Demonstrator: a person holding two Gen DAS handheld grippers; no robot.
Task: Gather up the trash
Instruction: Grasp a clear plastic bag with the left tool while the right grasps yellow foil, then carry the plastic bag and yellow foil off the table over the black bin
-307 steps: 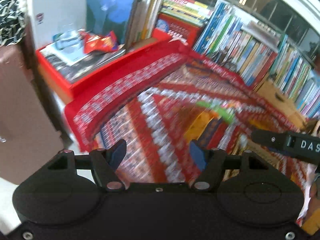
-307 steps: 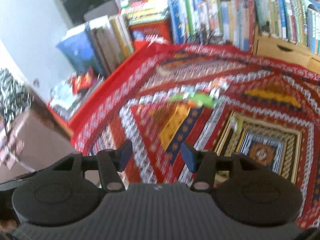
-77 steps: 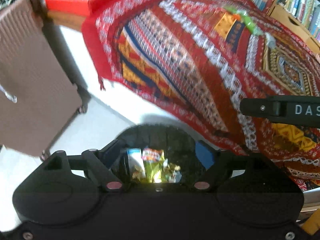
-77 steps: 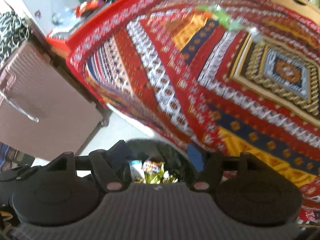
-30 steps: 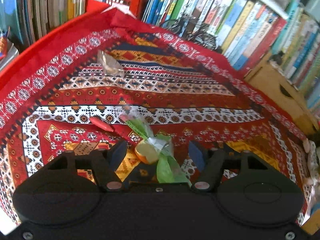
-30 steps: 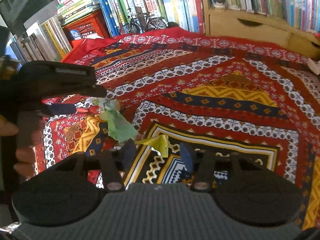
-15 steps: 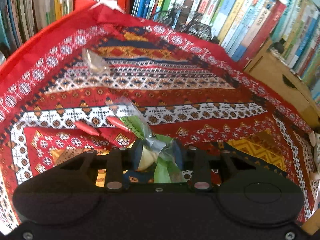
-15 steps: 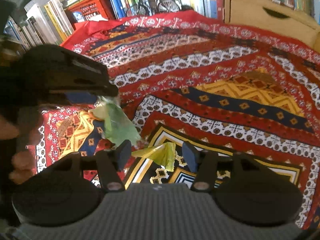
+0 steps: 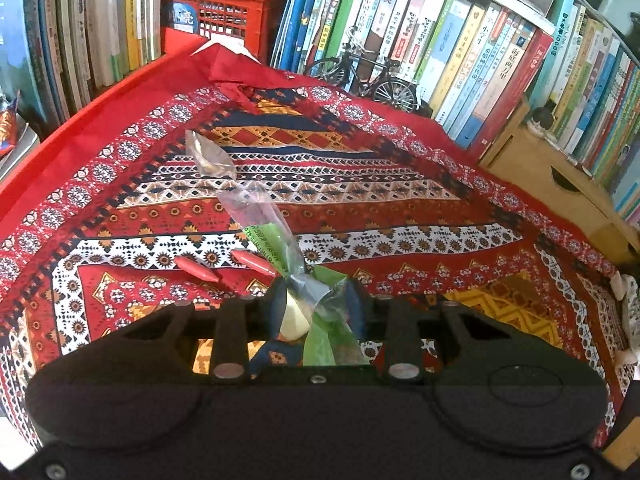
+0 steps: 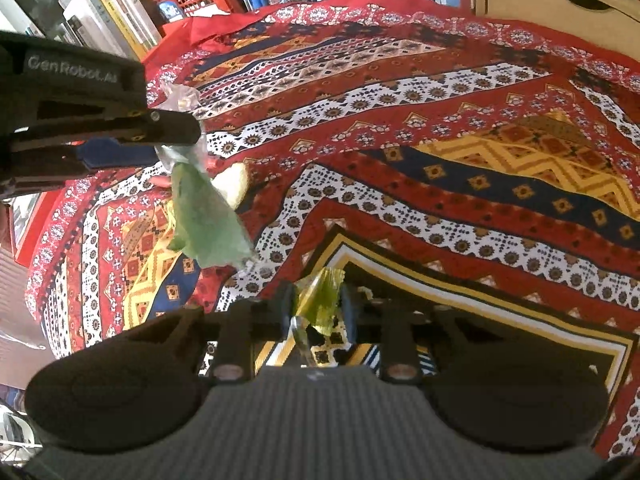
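My left gripper (image 9: pixel 316 304) is shut on a green and clear plastic wrapper (image 9: pixel 276 248) that sticks up from between its fingers. The right wrist view shows the same green wrapper (image 10: pixel 204 216) hanging from the left gripper (image 10: pixel 176 136) above the patterned red cloth (image 10: pixel 440 160). My right gripper (image 10: pixel 316 304) is shut on a small yellow-green wrapper (image 10: pixel 320 300), just above the cloth. A pale yellowish piece (image 10: pixel 234 182) lies on the cloth under the green wrapper. A crumpled clear wrapper (image 9: pixel 208 156) lies farther back on the cloth, and two red bits (image 9: pixel 196 269) lie near the left gripper.
Upright books (image 9: pixel 460 48) line the back and left sides of the cloth. A red crate (image 9: pixel 224 16), a toy bicycle (image 9: pixel 360 76) and a cardboard box (image 9: pixel 560 176) stand at the back. A brownish case (image 10: pixel 16 320) stands beyond the cloth's left edge.
Both grippers swung from over a dark bin of wrappers to the cloth. The left closed on the green wrapper half a second ago; the right has now closed on the yellow-green one.
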